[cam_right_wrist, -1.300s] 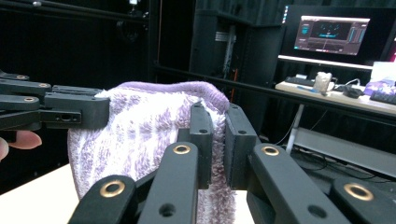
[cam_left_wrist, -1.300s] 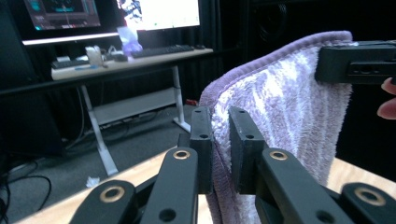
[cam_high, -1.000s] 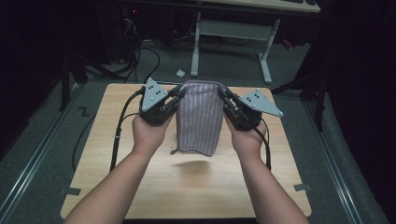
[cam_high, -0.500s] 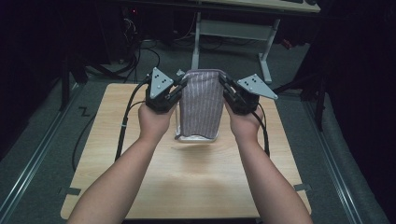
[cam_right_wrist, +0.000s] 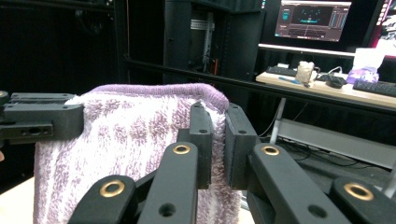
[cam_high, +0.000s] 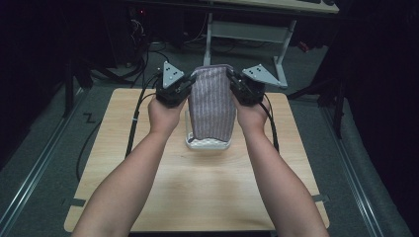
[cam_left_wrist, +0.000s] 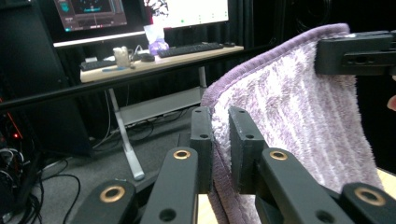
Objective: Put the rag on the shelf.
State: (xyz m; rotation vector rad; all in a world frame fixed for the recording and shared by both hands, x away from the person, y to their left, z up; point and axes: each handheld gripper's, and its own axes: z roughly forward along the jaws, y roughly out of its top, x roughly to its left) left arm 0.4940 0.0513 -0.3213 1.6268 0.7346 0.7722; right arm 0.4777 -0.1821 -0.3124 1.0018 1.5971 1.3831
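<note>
A folded purple-and-white striped towel hangs in the air between both grippers, above the middle of the wooden table. My left gripper is shut on the towel's upper left corner. My right gripper is shut on its upper right corner. The towel's lower end hangs over a white basket on the table and hides most of it. In the left gripper view the towel spreads to the right, with the other gripper's jaws clamped at its far edge.
A desk frame with white legs stands beyond the table's far edge. Cables trail from both grippers across the table. A desk with monitors and a keyboard is in the background.
Both grippers have carried the towel away from the person and higher, so it now hangs over the white basket.
</note>
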